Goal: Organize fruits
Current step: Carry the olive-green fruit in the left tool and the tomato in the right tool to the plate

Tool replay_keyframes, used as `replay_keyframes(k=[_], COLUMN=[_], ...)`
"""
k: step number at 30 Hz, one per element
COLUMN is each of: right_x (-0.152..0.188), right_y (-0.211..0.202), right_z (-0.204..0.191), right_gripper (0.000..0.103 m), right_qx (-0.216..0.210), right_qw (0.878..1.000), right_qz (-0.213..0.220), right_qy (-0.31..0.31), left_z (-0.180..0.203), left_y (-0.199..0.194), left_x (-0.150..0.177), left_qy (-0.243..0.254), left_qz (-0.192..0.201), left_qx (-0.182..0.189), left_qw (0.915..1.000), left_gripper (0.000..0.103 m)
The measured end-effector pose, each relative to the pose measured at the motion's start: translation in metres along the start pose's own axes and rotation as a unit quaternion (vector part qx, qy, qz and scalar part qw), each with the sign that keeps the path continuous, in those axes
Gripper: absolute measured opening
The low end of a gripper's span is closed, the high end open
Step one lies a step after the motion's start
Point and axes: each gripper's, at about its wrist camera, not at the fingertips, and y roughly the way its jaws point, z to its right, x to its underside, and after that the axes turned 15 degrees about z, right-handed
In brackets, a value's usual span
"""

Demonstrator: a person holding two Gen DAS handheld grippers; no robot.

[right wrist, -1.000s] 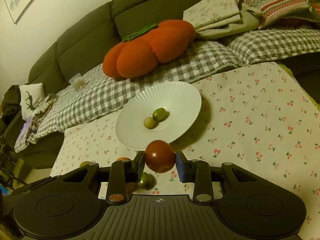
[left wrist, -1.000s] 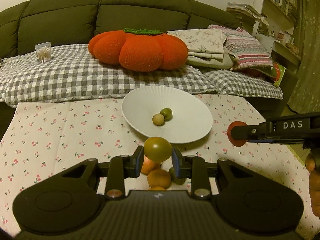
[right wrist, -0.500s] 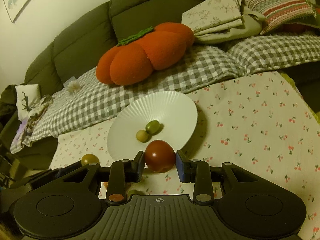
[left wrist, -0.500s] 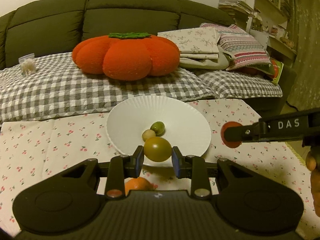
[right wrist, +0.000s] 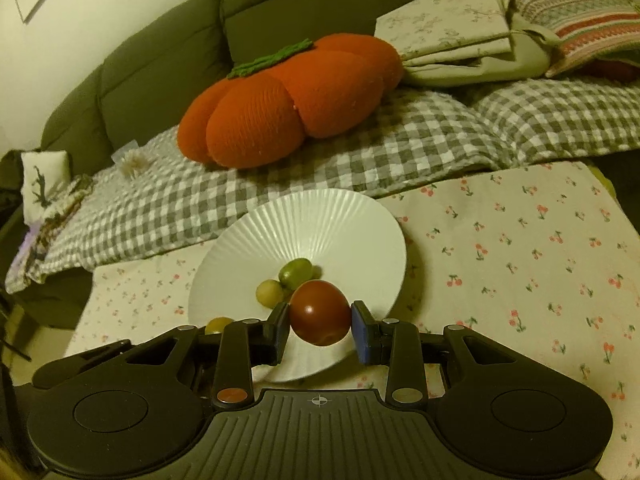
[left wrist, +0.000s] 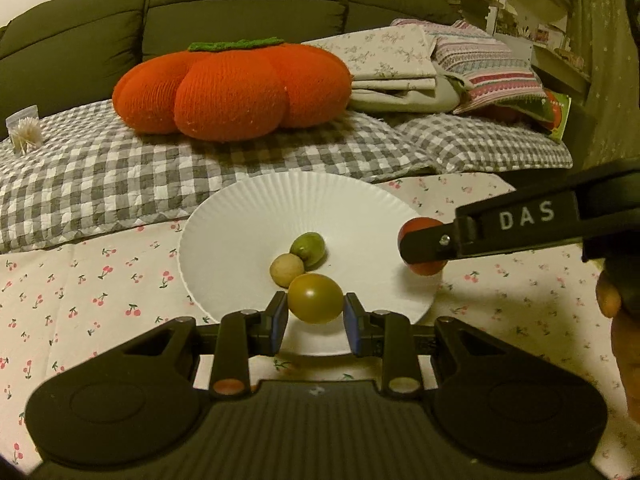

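Note:
My left gripper (left wrist: pixel 316 318) is shut on a yellow-green tomato (left wrist: pixel 315 298) and holds it over the near rim of the white ribbed plate (left wrist: pixel 240 216). My right gripper (right wrist: pixel 320 330) is shut on a red tomato (right wrist: pixel 319 312) over the plate's near right edge (right wrist: pixel 372 232); it also shows in the left wrist view (left wrist: pixel 424 246). On the plate lie a green fruit (left wrist: pixel 307 245) and a pale round fruit (left wrist: pixel 286 269). In the right wrist view they appear as the green fruit (right wrist: pixel 295 272) and pale fruit (right wrist: pixel 269 291), with the left gripper's tomato (right wrist: pixel 218 325) at lower left.
The plate sits on a cherry-print tablecloth (left wrist: pixel 100 272). Behind it is a sofa with a checked blanket (left wrist: pixel 120 168), an orange pumpkin cushion (left wrist: pixel 232 88) and folded linens (left wrist: pixel 420 68). Shelves (left wrist: pixel 540 8) stand at far right.
Both grippers have moved forward toward the plate with their tomatoes; the loose fruits near the left gripper have dropped out of view below it.

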Motion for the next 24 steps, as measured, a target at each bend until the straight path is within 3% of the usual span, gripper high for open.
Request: replay_keyframes(k=[21, 24], right_x=[0.018, 0.018], right_y=[0.044, 0.045], right_z=[-0.011, -0.011], right_gripper=[0.034, 0.035], right_qx=[-0.001, 0.0], right_qw=[0.999, 0.999], right_qz=[-0.019, -0.018], right_qy=[-0.048, -0.047], left_z=[-0.001, 0.0], left_y=[0.023, 0.022], left_x=[0.011, 0.011], left_qy=[0.031, 0.036], left_qz=[0.0, 0.0], left_qx=[-0.009, -0.008], left_qw=[0.9995, 0.9993], left_gripper=[0.03, 0.037])
